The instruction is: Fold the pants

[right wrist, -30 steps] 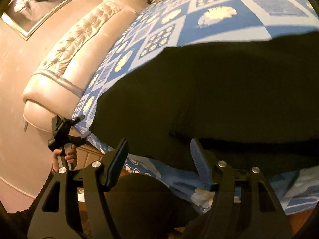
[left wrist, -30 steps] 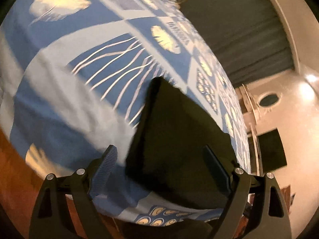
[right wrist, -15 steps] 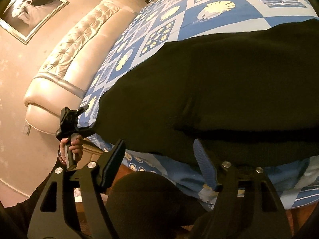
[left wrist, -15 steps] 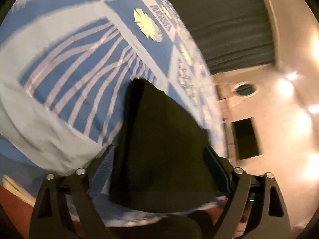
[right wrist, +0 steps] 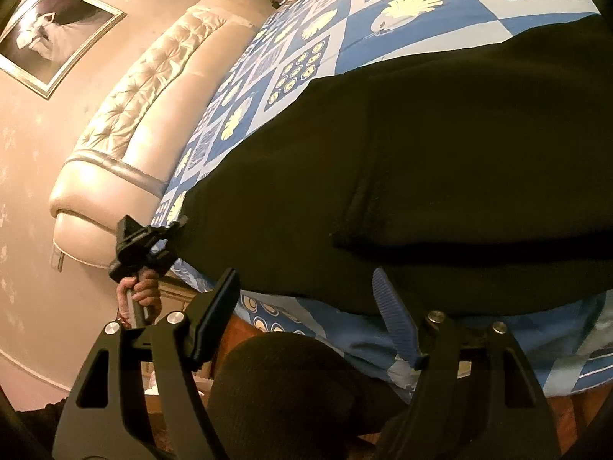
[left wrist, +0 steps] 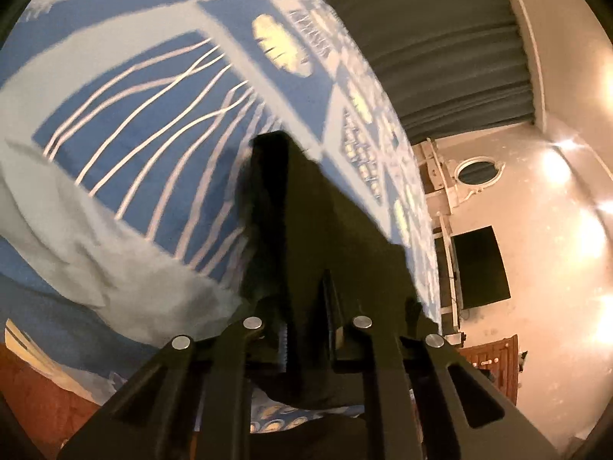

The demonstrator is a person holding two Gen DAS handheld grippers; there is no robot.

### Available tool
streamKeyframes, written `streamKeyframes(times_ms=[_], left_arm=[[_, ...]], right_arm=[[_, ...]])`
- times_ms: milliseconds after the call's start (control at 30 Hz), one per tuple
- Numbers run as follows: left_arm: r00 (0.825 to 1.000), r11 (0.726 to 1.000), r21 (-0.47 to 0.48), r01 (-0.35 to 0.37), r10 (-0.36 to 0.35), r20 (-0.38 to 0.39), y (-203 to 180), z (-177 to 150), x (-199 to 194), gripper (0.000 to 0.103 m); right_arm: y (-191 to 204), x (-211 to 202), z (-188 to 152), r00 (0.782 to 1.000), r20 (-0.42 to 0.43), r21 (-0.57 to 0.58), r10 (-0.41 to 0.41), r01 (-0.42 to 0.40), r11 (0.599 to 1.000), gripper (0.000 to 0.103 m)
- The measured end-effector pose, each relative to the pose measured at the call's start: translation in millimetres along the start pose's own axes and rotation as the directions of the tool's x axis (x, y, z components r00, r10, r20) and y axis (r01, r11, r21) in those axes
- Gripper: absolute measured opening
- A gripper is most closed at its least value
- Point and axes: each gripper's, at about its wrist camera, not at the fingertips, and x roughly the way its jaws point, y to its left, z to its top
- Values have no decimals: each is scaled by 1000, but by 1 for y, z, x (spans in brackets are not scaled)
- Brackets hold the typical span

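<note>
Black pants (right wrist: 440, 161) lie spread on a blue-and-white patterned bedspread (right wrist: 406, 27). My left gripper (left wrist: 306, 306) is shut on the near edge of the pants (left wrist: 325, 222), which rise a little off the bedspread (left wrist: 134, 122). It also shows in the right wrist view (right wrist: 149, 241), pinching the left corner of the pants. My right gripper (right wrist: 306, 299) is open, its jaws wide apart at the near edge of the pants and holding nothing.
A tufted cream headboard (right wrist: 145, 115) stands at the bed's left with a framed picture (right wrist: 49, 38) above it. Dark curtains (left wrist: 440, 38) and a dark screen (left wrist: 479, 268) are on the far wall. The person's dark-clothed knee (right wrist: 299, 395) is below the right gripper.
My left gripper's jaws have closed on the near edge of the pants. My right gripper stays open and has shifted slightly closer to the pants' edge.
</note>
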Motion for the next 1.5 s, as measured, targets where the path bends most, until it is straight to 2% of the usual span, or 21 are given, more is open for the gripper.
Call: streamKeyframes(times_ms=[200, 300, 500, 633, 767, 900, 1000, 1133, 1267, 1367, 1500], left_arm=[[996, 992, 97, 80, -84, 39, -70, 1, -11, 13], [994, 979, 176, 99, -107, 32, -123, -3, -5, 13], [989, 954, 265, 143, -146, -9, -210, -20, 16, 12], [991, 925, 356, 135, -121, -63, -265, -41, 56, 12], [990, 905, 409, 112, -64, -128, -298, -67, 101, 12], [986, 869, 491, 61, 26, -168, -321, -97, 151, 12], [974, 843, 537, 25, 101, -204, -330, -125, 195, 12], [956, 823, 568, -1, 167, -241, -330, -152, 242, 12], [937, 786, 617, -47, 248, -244, -322, -173, 285, 11], [927, 777, 626, -62, 278, -253, -314, -186, 302, 11], [933, 762, 644, -71, 279, -228, -312, -194, 305, 11]], right_arm=[[0, -16, -2, 999, 35, 5, 26, -26, 1000, 72], [-3, -23, -5, 998, 49, 10, 40, -40, 999, 72], [-16, -42, -9, 993, 93, 46, 74, -79, 996, 72], [-25, -59, -8, 987, 132, 60, 94, -103, 993, 72], [-34, -76, -6, 977, 180, 74, 111, -126, 989, 72], [-47, -95, -5, 966, 230, 95, 116, -141, 985, 72], [-59, -108, -6, 959, 263, 119, 106, -141, 983, 72], [-77, -124, -8, 950, 301, 158, 86, -139, 978, 72], [-92, -134, -9, 944, 322, 192, 66, -133, 972, 72], [-98, -140, -10, 940, 335, 207, 58, -133, 969, 72], [-103, -146, -5, 934, 351, 229, 61, -149, 962, 72]])
